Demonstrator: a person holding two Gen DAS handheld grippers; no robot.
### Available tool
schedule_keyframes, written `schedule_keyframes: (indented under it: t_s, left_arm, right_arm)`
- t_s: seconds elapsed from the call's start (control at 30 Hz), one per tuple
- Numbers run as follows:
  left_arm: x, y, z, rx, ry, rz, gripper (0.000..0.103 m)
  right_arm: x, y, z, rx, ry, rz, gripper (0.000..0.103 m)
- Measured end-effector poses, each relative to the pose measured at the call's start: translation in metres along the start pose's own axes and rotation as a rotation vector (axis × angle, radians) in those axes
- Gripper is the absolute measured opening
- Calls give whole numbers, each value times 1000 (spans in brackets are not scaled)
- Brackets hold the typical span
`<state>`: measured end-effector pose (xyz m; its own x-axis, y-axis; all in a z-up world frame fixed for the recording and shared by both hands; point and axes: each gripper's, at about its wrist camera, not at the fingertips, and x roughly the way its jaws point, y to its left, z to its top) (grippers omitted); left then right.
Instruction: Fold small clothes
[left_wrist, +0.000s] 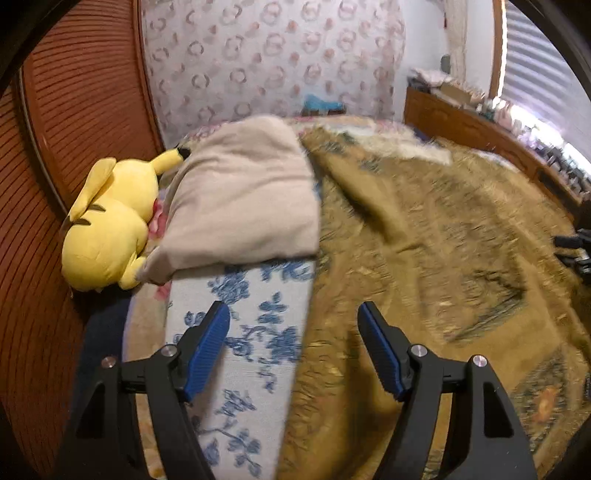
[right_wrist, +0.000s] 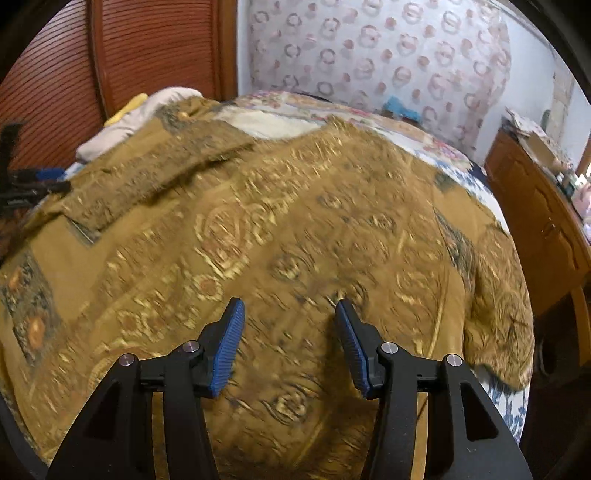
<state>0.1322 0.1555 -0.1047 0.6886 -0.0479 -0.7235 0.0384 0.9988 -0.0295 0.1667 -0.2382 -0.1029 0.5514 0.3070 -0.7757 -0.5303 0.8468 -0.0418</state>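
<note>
A mustard-gold patterned cloth (right_wrist: 295, 229) lies spread over the bed, with one flap folded over at its far left (right_wrist: 155, 166). It also shows in the left wrist view (left_wrist: 424, 240). My left gripper (left_wrist: 293, 314) is open and empty, hovering above the cloth's left edge where it meets the blue-flowered white sheet (left_wrist: 255, 332). My right gripper (right_wrist: 290, 310) is open and empty above the middle of the cloth. The other gripper shows at the far left of the right wrist view (right_wrist: 33, 181).
A beige pillow (left_wrist: 240, 195) and a yellow plush toy (left_wrist: 107, 225) lie at the bed's left side by a slatted wooden door (left_wrist: 74, 92). A wooden dresser (right_wrist: 535, 206) stands right of the bed. A floral curtain (right_wrist: 369, 55) hangs behind.
</note>
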Motion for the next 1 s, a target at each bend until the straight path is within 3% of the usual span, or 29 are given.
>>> schedule_keyframes:
  t_s: [0.13,0.27,0.33,0.47,0.53,0.6,0.93,1.0]
  left_arm:
    - [-16,-25,-4,65,-7,-89,66]
    - [-13,-48,-12,127,43,-159,57]
    - [-9,-55,-13,147,65,-158,48]
    - [-3,-56,-16,161,85,-129,40]
    - [-5,-53,-14,157,85,-112,18]
    - [-7,-51,-13,162,84,-90,5]
    - [-58,-2,10,107,-42,33,4]
    - [-62,2,12,90,-51,42,9]
  right_arm:
    - [-1,-4,-5,21,-17,10,55]
    - [-1,-7,-5,32,-16,13,57]
    - [0,-7,-4,34,-16,13,58]
    - [0,-6,-4,34,-17,11,58]
    - [0,-6,-4,34,-17,12,59]
    - [0,-6,-4,34,-17,11,59]
    - [0,-6,-4,34,-19,10,59]
    - [0,-6,-4,34,-19,10,59]
